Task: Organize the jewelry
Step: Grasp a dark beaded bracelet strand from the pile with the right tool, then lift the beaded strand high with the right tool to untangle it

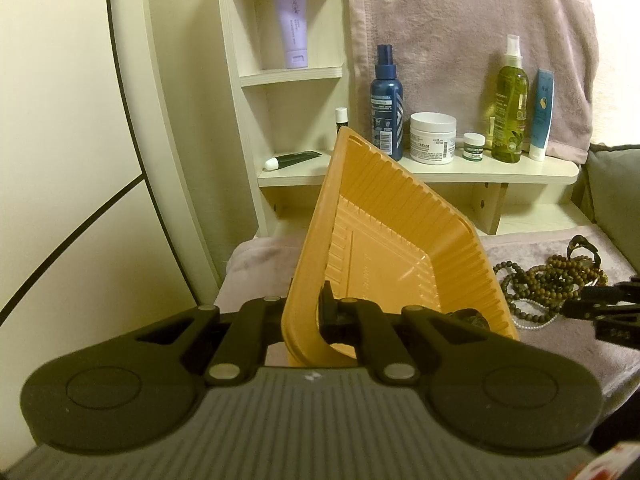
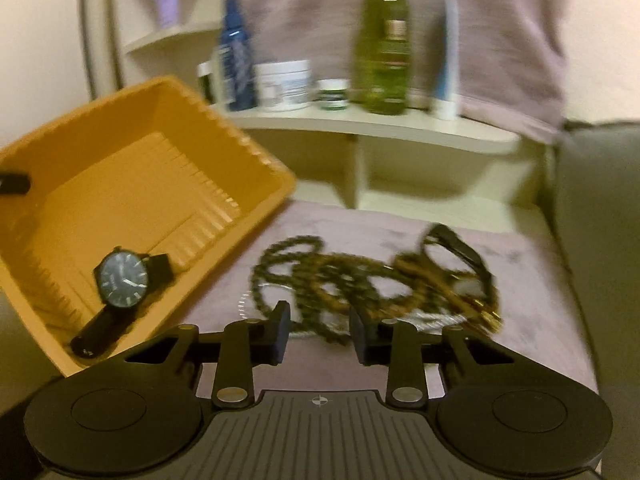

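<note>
Pinching the near rim of the orange tray (image 1: 384,240), the left gripper (image 1: 310,312) held it tipped up on edge; one finger sat outside the wall and the other inside it, pressed onto the plastic. From the right wrist view the same orange tray leaned to the left, its open side turned toward the camera, and a black wristwatch (image 2: 120,280) lay inside against the lower wall; its dark dial faced up and its strap ran down toward the near corner. Just right of the tray, a tangled heap of brown beaded necklaces (image 2: 360,276) lay on the mauve cloth (image 2: 532,300) that covered the surface; a thin strand of pale beads (image 1: 536,322) and a black looped strap (image 2: 456,244) were mixed into the heap, though blur hid the finer detail. The right gripper (image 2: 319,330) hovered at the near edge of that heap with its fingers spread apart; part of a bead strand showed in the gap between them, but they gripped nothing. Behind, a cream shelf (image 1: 520,172) carried a blue spray bottle (image 1: 386,100), a white cream jar (image 1: 433,138), a small green-labelled jar (image 1: 474,146), a green spray bottle (image 1: 510,104) and a blue tube (image 1: 542,114); a pink towel (image 1: 460,20) hung behind them.
</note>
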Available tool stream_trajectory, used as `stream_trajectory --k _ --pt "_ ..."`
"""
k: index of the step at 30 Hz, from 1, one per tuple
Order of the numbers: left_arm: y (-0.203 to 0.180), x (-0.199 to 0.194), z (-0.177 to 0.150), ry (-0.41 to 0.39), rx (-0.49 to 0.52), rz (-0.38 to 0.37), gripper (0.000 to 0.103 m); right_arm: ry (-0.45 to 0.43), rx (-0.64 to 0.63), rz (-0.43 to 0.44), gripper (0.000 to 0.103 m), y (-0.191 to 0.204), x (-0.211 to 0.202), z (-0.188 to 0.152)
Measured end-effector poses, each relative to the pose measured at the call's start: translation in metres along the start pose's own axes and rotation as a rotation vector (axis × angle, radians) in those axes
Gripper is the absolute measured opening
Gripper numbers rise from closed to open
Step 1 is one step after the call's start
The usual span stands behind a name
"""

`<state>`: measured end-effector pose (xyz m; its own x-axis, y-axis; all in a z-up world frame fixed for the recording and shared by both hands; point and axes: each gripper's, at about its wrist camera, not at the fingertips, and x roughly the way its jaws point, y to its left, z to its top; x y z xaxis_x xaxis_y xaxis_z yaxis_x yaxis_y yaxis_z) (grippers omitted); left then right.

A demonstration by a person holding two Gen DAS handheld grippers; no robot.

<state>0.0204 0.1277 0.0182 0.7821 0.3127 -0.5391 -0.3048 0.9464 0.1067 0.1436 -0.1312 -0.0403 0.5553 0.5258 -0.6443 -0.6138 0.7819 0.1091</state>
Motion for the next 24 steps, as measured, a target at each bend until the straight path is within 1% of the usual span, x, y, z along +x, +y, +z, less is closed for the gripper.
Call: stream_trajectory --k 3,5,9,12,13,15,18,21,24 --pt "0.0 0.0 0.0 0.0 0.0 0.0 0.006 0.02 -0.053 0.011 0.028 0.01 0.015 0.003" --pt "0.001 0.0 0.0 0.0 -0.001 0.0 0.006 0.039 -0.073 0.004 0.022 0.013 0.025 0.004" --pt "0.002 0.001 0.0 0.002 -0.002 0.0 0.006 0.059 -0.102 -0.021 0.018 0.014 0.04 0.005" --pt "0.002 0.001 0.0 0.002 -0.003 0.001 0.006 0.063 -0.142 -0.041 0.013 0.016 0.044 0.004" --pt "0.002 0.001 0.0 0.002 -0.003 0.0 0.006 0.065 -0.162 -0.048 0.009 0.017 0.043 0.004" --pt "0.002 0.001 0.0 0.002 -0.005 0.0 0.006 0.067 -0.178 -0.048 0.007 0.017 0.042 0.004" --pt "0.003 0.001 0.0 0.001 -0.006 -0.002 0.006 0.049 -0.174 -0.049 0.007 0.015 0.033 0.008" --pt "0.002 0.001 0.0 0.0 -0.006 -0.002 0.006 0.011 -0.146 -0.037 0.007 0.014 0.019 0.019" --pt "0.002 0.001 0.0 0.0 -0.007 -0.003 0.006 -0.044 -0.153 -0.038 0.007 0.014 0.001 0.034"
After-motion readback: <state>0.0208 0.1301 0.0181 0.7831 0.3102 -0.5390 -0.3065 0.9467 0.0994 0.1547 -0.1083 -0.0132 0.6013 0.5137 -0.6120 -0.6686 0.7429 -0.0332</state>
